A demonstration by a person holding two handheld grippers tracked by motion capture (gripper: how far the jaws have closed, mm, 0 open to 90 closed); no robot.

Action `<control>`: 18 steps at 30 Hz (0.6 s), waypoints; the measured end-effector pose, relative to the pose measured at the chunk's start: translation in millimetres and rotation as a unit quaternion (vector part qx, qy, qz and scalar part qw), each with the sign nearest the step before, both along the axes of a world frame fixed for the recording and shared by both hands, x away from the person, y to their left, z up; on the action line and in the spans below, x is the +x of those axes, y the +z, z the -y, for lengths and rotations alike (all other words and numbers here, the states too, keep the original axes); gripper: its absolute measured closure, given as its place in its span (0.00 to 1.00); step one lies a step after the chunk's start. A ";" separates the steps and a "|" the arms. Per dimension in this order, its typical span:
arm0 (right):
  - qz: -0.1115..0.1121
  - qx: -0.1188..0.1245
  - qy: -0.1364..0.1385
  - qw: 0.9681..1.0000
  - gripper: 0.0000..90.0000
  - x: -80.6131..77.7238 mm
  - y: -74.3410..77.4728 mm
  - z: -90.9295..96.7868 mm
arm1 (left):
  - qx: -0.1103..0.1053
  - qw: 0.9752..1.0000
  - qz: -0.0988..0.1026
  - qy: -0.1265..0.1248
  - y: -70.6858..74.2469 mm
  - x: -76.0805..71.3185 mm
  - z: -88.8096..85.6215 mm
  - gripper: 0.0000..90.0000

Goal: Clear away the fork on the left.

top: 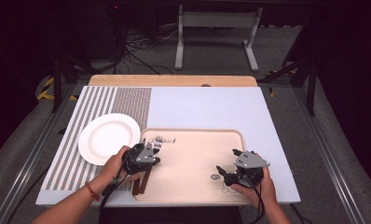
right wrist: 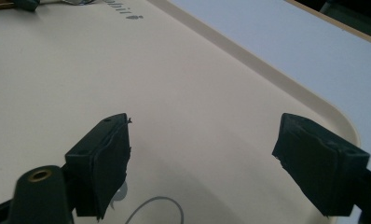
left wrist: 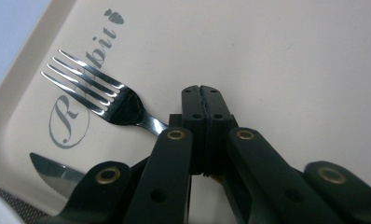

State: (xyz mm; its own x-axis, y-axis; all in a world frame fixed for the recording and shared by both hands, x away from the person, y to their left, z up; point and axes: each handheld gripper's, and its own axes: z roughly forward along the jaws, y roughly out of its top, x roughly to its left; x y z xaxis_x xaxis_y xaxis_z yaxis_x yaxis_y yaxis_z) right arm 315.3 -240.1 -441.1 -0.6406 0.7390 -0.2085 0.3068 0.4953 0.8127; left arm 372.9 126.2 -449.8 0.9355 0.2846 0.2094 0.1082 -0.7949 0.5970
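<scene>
Our left hand-held gripper [left wrist: 205,100] has its black jaws pressed together on the handle of a shiny silver metal fork [left wrist: 110,97], whose tines lie over the grey lettering at the near-left corner of the shallow beige plastic tray [top: 230,135]. Beside it we see a serrated steel knife blade [left wrist: 51,170]. Our right hand-held gripper [right wrist: 200,163] hovers with jaws wide apart over bare tray. Farther left, a round white plate [top: 108,137] rests on the striped mat [top: 95,100] covering the worktop [top: 211,105].
</scene>
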 end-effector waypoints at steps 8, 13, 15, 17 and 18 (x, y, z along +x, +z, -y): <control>0.001 0.000 0.001 1.000 0.21 -0.3 0.3 0.6 | 0.014 1.000 0.014 0.014 0.1 -8.5 -3.9 1.00; 0.002 -0.003 0.004 1.000 0.21 -0.6 0.2 0.4 | 0.011 1.000 0.008 0.021 0.1 -8.5 -7.2 1.00; 0.001 -0.002 0.003 1.000 0.21 -0.8 0.4 0.0 | 0.009 1.000 0.009 0.025 -0.2 -8.5 -9.4 1.00; 0.002 -0.003 0.004 1.000 0.21 -0.7 0.2 -0.3 | 0.005 1.000 0.006 0.021 -0.8 -9.2 -10.2 1.00; 0.002 -0.003 0.005 1.000 0.21 -0.8 0.3 -0.4 | 0.010 1.000 0.008 0.026 -0.1 -10.4 -11.1 1.00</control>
State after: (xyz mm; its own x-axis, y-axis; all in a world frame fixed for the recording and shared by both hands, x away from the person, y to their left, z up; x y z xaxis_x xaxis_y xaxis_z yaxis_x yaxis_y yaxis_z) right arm 314.5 -239.7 -440.8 -0.6472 0.7311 -0.2159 0.2984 0.5036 0.8107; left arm 362.6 137.3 -449.9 0.9158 0.3291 0.2303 0.1409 -0.8000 0.5832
